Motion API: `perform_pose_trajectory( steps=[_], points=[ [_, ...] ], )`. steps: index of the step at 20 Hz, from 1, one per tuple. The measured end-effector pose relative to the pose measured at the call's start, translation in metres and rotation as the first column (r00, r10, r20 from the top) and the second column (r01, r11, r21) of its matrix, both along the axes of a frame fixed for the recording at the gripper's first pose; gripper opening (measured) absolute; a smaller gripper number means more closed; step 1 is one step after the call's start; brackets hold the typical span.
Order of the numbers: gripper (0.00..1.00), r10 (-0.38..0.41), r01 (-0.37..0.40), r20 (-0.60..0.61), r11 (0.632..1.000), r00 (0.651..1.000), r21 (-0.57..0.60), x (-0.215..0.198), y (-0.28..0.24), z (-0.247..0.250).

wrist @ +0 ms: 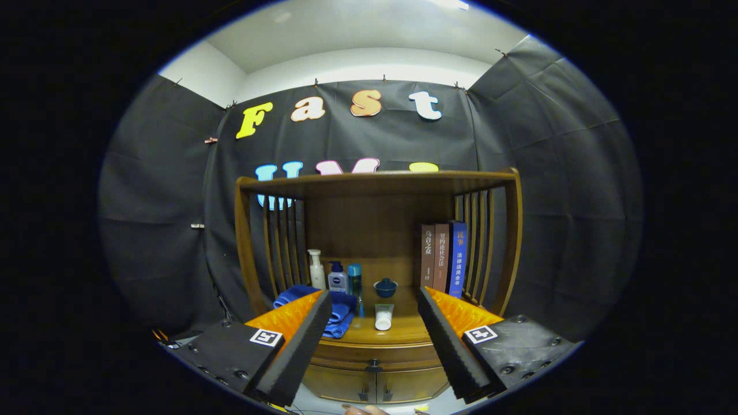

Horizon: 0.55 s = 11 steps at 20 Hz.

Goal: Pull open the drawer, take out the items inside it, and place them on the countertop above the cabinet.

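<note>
**Drawer shut, goods on countertop – stage undetermined**

Gripper [375, 323] spread wide, holding nothing, well short of the wooden cabinet [375, 369]; brown wooden drawer with dark knob [373, 353] sits closed beneath the countertop [403, 333]; on that surface lie a folded blue towel [340, 314], white tube [383, 317], pump bottles [337, 279] and a small blue lidded bowl [385, 286] – consistent either with emptying done and drawer reclosed, or contents yet inside; interior hidden

Claw [375, 302] held level, fingers [300, 340] spread wide apart, nothing btwn them.
</note>
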<state>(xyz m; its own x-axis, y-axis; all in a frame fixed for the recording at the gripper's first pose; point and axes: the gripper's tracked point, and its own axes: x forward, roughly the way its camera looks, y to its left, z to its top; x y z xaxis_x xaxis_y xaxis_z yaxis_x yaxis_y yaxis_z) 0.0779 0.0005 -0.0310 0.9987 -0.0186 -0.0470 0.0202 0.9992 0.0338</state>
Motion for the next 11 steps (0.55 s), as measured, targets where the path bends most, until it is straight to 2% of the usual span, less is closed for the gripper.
perform_pose_trajectory(
  steps=[5, 11],
  points=[
    [0.98, -0.004, 0.004, -0.005, 1.000, 1.000, 0.016, -0.021, -0.006, 0.029],
    [0.98, 0.018, -0.018, -0.017, 1.000, 1.000, 0.002, -0.032, -0.004, 0.041]
  ],
)
